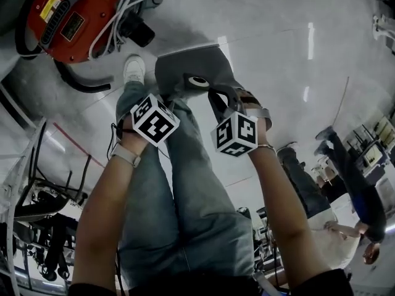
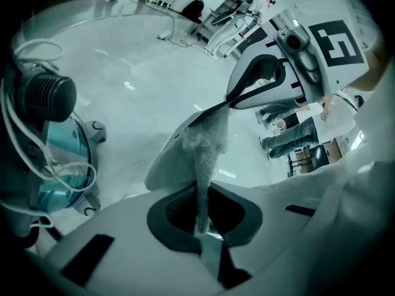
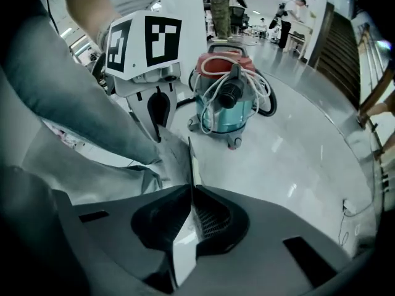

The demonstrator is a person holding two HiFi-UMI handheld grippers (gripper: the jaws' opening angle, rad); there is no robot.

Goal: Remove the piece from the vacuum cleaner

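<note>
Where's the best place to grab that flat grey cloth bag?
Probably pinch the flat grey cloth bag by its thin edge, coming from above: it is limp and hangs flat. The left gripper and right gripper hold it so.

Glossy pale grey floor (image 1: 278,54) with bright light streaks on it. A red line (image 1: 77,143) crosses it at left, and a thin cable (image 1: 340,100) lies at right. The operator wears jeans (image 1: 185,202), with one white shoe (image 1: 133,68) planted on the floor. Metal rack (image 1: 37,208) at lower left, dark gear hanging in it. Two bystanders stand close together at right, one in dark clothes (image 1: 355,187), one in denim (image 1: 301,177). More people (image 3: 295,11) stand at the far end of the room, beside a dark slatted wall (image 3: 342,36).
</note>
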